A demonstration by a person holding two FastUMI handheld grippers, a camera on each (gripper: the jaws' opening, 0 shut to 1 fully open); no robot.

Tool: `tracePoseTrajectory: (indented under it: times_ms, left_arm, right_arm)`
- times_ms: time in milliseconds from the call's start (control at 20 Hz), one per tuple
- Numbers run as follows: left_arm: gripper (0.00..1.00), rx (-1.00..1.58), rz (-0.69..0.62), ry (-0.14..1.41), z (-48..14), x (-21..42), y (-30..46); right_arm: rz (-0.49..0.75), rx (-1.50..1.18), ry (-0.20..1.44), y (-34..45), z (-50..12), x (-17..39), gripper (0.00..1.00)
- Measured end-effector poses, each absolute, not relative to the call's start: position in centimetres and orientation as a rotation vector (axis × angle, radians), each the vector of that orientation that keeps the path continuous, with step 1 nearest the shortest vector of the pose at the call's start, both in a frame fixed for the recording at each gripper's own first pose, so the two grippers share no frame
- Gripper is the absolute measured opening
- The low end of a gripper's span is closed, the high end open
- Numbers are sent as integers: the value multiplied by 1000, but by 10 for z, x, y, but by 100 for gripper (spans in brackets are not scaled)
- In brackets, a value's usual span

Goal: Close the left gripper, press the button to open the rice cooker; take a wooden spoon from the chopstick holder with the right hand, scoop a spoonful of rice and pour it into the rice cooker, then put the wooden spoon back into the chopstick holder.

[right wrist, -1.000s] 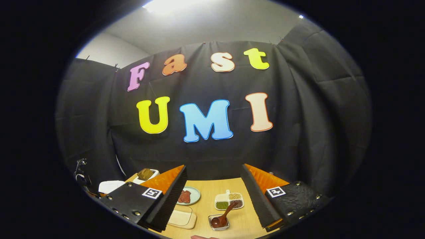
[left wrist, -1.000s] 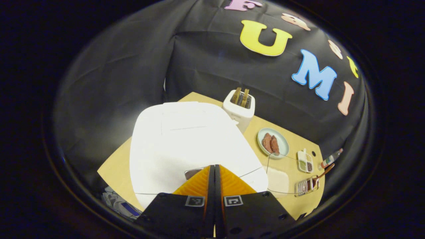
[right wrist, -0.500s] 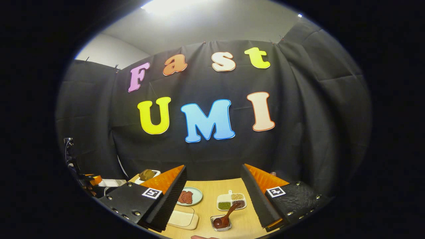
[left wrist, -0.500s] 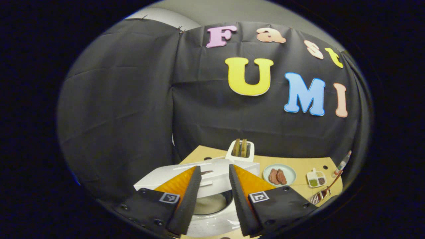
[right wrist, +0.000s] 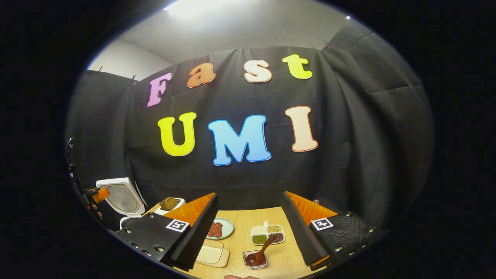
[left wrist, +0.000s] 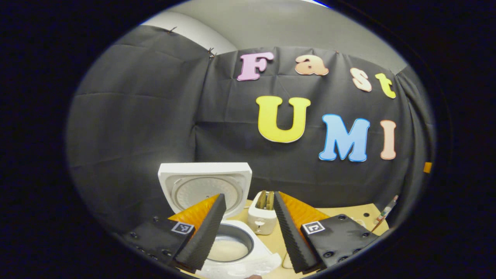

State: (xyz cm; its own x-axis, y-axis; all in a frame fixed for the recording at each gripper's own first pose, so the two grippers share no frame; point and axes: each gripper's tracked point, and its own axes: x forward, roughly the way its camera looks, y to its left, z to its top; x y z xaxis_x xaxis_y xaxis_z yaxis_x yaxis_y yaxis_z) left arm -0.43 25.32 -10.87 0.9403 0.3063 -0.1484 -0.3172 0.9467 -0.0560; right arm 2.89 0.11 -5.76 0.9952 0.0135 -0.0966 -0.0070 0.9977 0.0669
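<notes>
Cooker [left wrist: 228, 248] stands at the table's [right wrist: 252, 221] left end with its lid [left wrist: 205, 186] raised upright, the ribbed inner plate facing forward and the pot [left wrist: 231, 245] showing a pale inside. The left gripper [left wrist: 248, 236] hangs above and in front of the pot, fingers spread wide, holding nothing. A white toaster [left wrist: 262, 219] with two slices in its slots sits just beside the cooker on the right. In the right gripper view, the spoon [right wrist: 260, 252] leans in a small clear holder [right wrist: 255, 259] near the table's front edge, bowl down and handle tilted up to the right. Behind the holder lies a white divided dish [right wrist: 267, 234] of grains, to its left a pale plate [right wrist: 220, 228] with reddish pieces, and nearer the front a flat tray [right wrist: 211, 255]. The right gripper [right wrist: 248, 232] hovers over these, jaws apart and empty, well clear of the spoon.
</notes>
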Motion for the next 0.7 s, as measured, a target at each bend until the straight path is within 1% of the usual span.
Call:
tracePoseTrajectory:
  times_ms: [250, 350, 400, 700]
  left_arm:
    - [86, -75, 256, 85, -88, -5, 222]
    - [92, -65, 227, 83, -89, -5, 214]
    - [100, -60, 213, 81, -88, -5, 212]
    - [97, -99, 118, 70, -87, -6, 198]
  right_arm:
    - [-26, 47, 113, -3, -73, 33, 99]
    - [-36, 39, 100, -1, -76, 32, 99]
    - [-45, 39, 100, -2, -82, 33, 99]
    - [-127, 93, 141, -20, -127, 50, 99]
